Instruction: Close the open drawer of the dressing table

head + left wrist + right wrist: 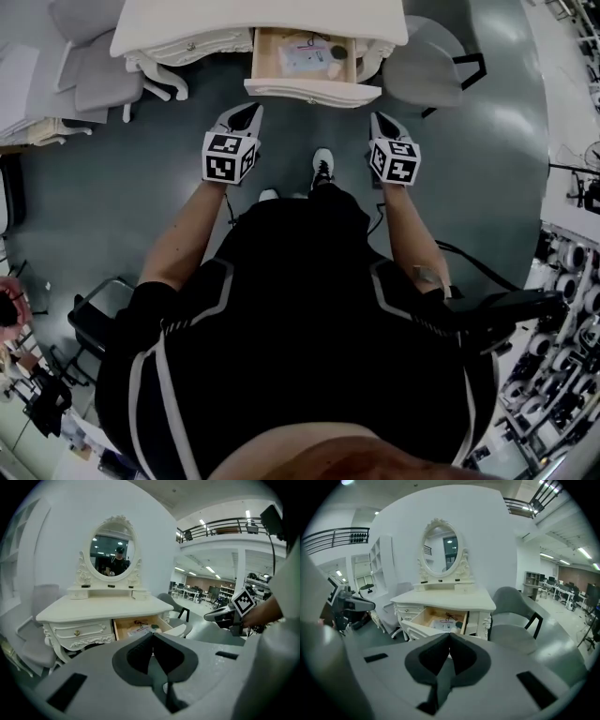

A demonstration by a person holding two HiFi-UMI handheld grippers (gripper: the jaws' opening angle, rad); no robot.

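The left hand-held gripper (247, 113) and right hand-held gripper (380, 122) hover with jaws pressed together, empty, just short of the open pale wooden drawer (312, 91), which juts out from beneath the white ornate surface (253, 21). The drawer probably slides lightly on a flat push against its stiff front panel.

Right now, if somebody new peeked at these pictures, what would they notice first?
Probably the white dressing table with its drawer pulled wide open, papers and small things showing inside. Its fancy oval mirror stands on top at the back. Nearer the person, the left gripper and right gripper are held out in front of the drawer, both shut and holding nothing.
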